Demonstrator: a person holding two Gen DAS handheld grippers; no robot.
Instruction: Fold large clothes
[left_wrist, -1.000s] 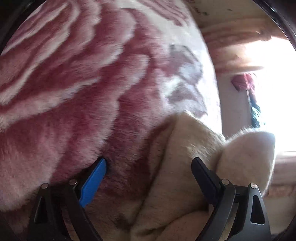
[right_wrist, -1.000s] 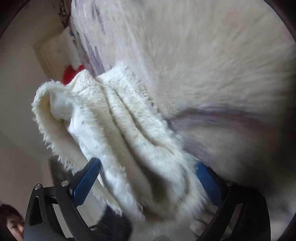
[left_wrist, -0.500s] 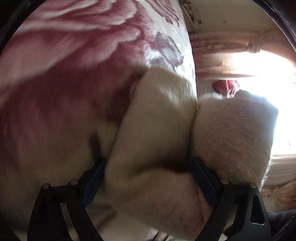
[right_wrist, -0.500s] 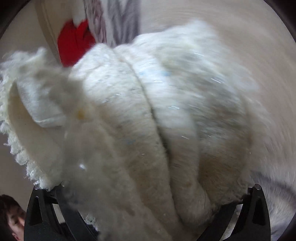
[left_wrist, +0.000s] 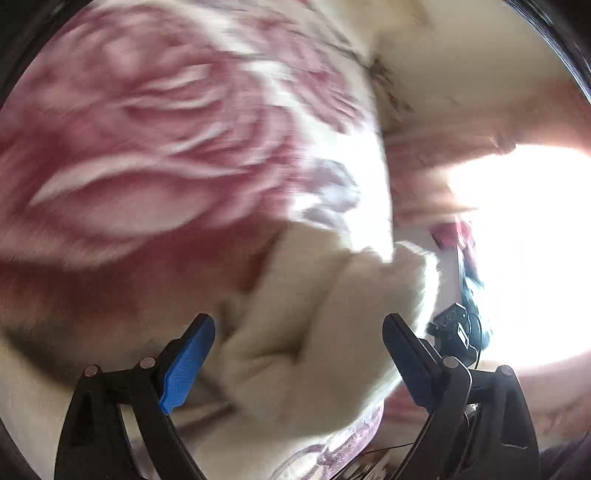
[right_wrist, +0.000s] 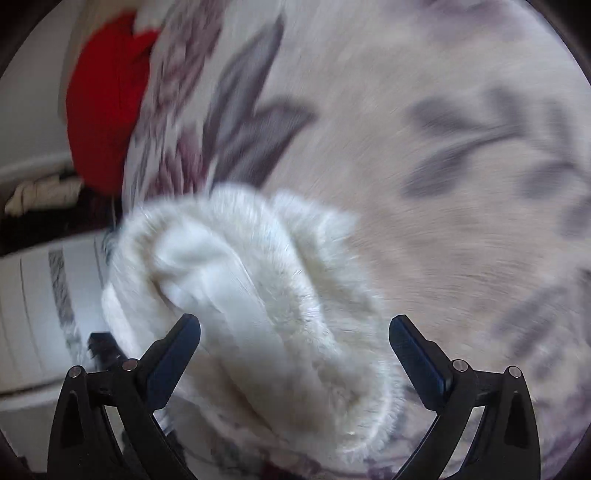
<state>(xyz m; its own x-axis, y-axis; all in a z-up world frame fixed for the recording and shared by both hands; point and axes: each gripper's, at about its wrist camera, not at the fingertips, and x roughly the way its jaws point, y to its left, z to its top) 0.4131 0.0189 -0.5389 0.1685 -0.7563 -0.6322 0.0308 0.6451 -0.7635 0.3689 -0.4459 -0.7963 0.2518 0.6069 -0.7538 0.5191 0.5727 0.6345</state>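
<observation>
A thick, cream, fluffy garment is bunched between the fingers of my left gripper. The jaws stand wide apart, and a gap shows beside the blue left pad. In the right wrist view another bunch of the same white fluffy garment fills the space between the fingers of my right gripper, which are also spread wide. It rests on a plush blanket with a pink rose print and grey leaves. Both views are blurred by motion.
A red cloth lies beyond the blanket's left edge, with a white striped surface below it. A bright window glares at the right of the left wrist view. A black device sits near it.
Both views have swung over the blanket. The garment bunches that covered the fingers half a second ago now sit lower and smaller between them, and both pairs of fingertips show.
</observation>
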